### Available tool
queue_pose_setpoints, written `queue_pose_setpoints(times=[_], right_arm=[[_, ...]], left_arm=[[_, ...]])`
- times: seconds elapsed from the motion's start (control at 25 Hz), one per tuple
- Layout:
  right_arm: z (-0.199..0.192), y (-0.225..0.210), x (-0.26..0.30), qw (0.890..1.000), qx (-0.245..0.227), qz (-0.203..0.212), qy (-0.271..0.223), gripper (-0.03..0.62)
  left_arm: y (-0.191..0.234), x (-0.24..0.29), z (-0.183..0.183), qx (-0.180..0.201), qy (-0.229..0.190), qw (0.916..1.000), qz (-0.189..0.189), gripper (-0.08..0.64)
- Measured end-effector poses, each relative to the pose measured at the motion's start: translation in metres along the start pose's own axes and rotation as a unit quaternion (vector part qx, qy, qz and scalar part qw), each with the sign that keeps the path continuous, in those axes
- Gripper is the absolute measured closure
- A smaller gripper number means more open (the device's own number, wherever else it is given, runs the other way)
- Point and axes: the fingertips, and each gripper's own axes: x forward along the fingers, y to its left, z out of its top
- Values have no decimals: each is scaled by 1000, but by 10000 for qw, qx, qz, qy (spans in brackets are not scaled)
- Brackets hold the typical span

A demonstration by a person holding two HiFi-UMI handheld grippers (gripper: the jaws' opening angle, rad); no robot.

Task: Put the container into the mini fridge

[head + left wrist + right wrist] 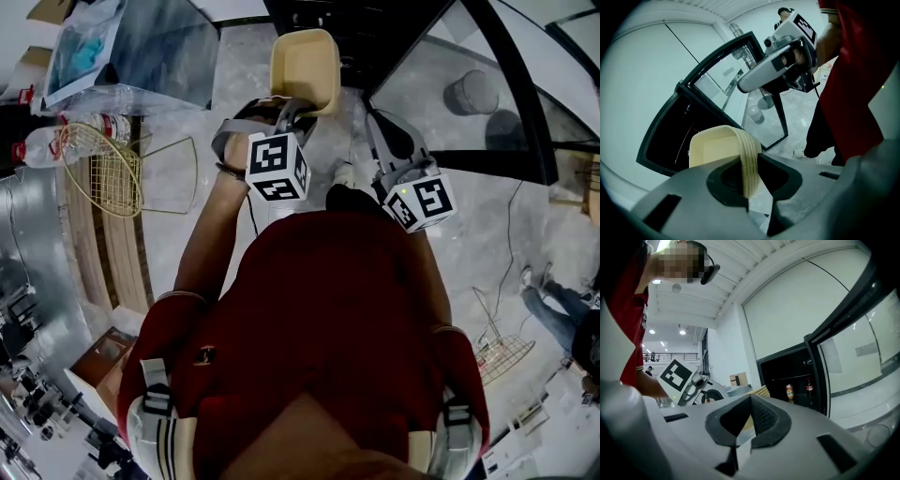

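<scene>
Left gripper [750, 158] before half-hidden container [715, 146]

No word, brand or number is legible anywhere. Left marker cube [277, 167] and right marker cube [421, 202], centre of head view: black-and-white square codes only, no lettering. Plastic bottle [66, 138], upper left of head view: red label band, print too small. Can [789, 392] and small bottle [809, 388] in mini fridge [780, 373], right of centre in right gripper view: coloured labels, unreadable. Cardboard box [738, 379], centre: dark mark, illegible.
</scene>
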Motion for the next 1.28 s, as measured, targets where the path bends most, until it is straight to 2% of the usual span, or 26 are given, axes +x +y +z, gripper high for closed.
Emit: queue_pose_setpoints(times=[0.24,0.76,0.96,1.28], right_arm=[[13,-43,6,9998,-22,169,-62,592],[13,-74,9,9994,155,321,-22,592],[8,-80,10,9995,241,217,69,592],[12,-94,11,9994,189,-267,104,592]], left_arm=[[37,30,19,-81,142,9998,123,480],[67,65,24,-120,456,9988,139,480],[83,77,15,-89,543,9984,142,480],[118,107,-3,36,585,9981,198,480]])
